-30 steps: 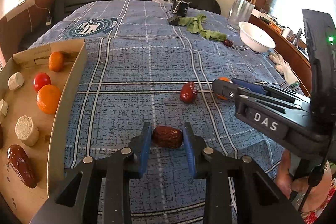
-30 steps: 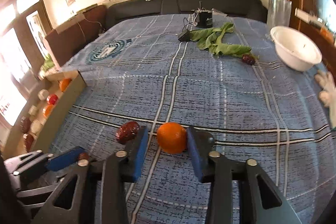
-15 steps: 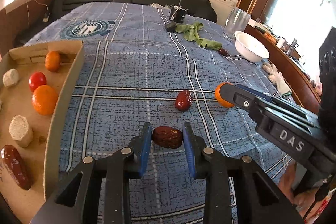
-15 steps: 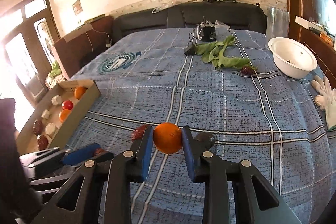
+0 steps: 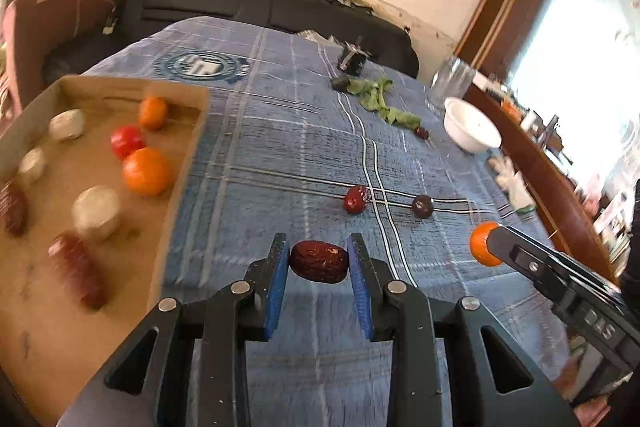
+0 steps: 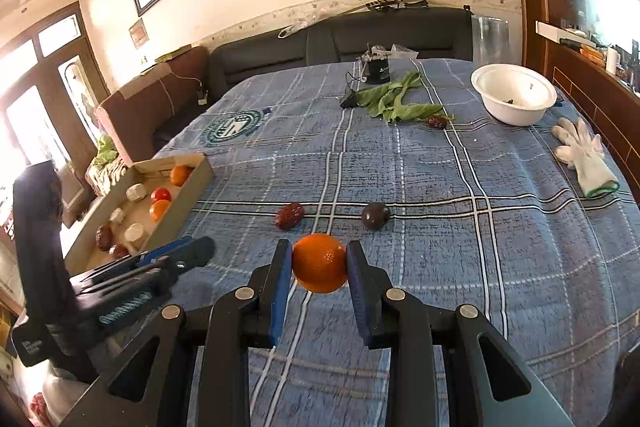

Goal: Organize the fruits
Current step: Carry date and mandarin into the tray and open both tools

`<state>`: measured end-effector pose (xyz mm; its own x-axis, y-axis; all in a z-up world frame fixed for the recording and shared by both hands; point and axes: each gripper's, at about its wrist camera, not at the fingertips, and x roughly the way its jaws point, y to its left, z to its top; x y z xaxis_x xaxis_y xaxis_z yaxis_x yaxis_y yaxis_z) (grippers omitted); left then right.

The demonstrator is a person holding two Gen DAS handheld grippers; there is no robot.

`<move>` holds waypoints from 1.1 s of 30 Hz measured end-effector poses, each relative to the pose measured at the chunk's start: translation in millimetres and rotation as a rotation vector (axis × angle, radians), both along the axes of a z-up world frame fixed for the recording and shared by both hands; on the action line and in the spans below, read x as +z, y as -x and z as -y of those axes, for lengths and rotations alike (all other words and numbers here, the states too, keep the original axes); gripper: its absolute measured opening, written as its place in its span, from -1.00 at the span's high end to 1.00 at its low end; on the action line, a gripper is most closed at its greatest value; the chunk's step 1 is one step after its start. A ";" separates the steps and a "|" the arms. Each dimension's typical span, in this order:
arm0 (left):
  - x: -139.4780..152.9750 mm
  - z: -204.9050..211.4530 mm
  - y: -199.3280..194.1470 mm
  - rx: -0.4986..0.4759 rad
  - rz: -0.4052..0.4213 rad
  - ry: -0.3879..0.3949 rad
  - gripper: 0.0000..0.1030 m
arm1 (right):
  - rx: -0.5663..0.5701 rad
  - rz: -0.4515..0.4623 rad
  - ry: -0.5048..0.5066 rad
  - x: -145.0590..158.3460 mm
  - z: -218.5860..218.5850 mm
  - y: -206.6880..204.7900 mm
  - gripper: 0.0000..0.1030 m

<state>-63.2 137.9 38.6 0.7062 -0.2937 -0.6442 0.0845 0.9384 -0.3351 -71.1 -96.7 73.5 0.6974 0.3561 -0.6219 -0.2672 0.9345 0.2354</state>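
My left gripper (image 5: 318,261) is shut on a dark red date (image 5: 319,261), held above the blue plaid cloth beside the cardboard tray (image 5: 182,163). My right gripper (image 6: 320,263) is shut on a small orange (image 6: 320,262), lifted off the cloth; the same orange (image 5: 483,243) shows at the right of the left wrist view. Another red date (image 6: 289,215) and a dark round fruit (image 6: 375,215) lie on the cloth ahead. The tray (image 6: 198,183) holds oranges, a red tomato, pale round pieces and dates.
A white bowl (image 6: 514,93) stands at the far right near a white glove (image 6: 582,157). Green leaves (image 6: 394,99), a small date (image 6: 437,122) and a black device (image 6: 378,69) lie at the back. A black sofa lines the far edge.
Both grippers have risen off the cloth with their fruit and shifted toward the tray. The right jaws closed onto the orange; lifting it uncovered a dark round fruit.
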 end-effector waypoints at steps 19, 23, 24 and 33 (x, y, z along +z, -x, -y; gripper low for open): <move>-9.3 -187.6 42.5 0.487 -0.145 -0.106 0.43 | 0.445 -0.112 -0.005 -13.7 -210.4 17.5 0.40; -13.8 -193.6 40.2 0.480 -0.152 -0.080 0.44 | 0.488 -0.142 0.025 -30.0 -238.1 14.8 0.40; -14.8 -195.4 38.8 0.481 -0.154 -0.078 0.44 | 0.495 -0.147 0.031 -33.5 -242.5 14.0 0.40; -15.6 -197.4 38.9 0.457 -0.138 -0.013 0.30 | 0.501 -0.134 0.074 -40.9 -259.0 10.6 0.36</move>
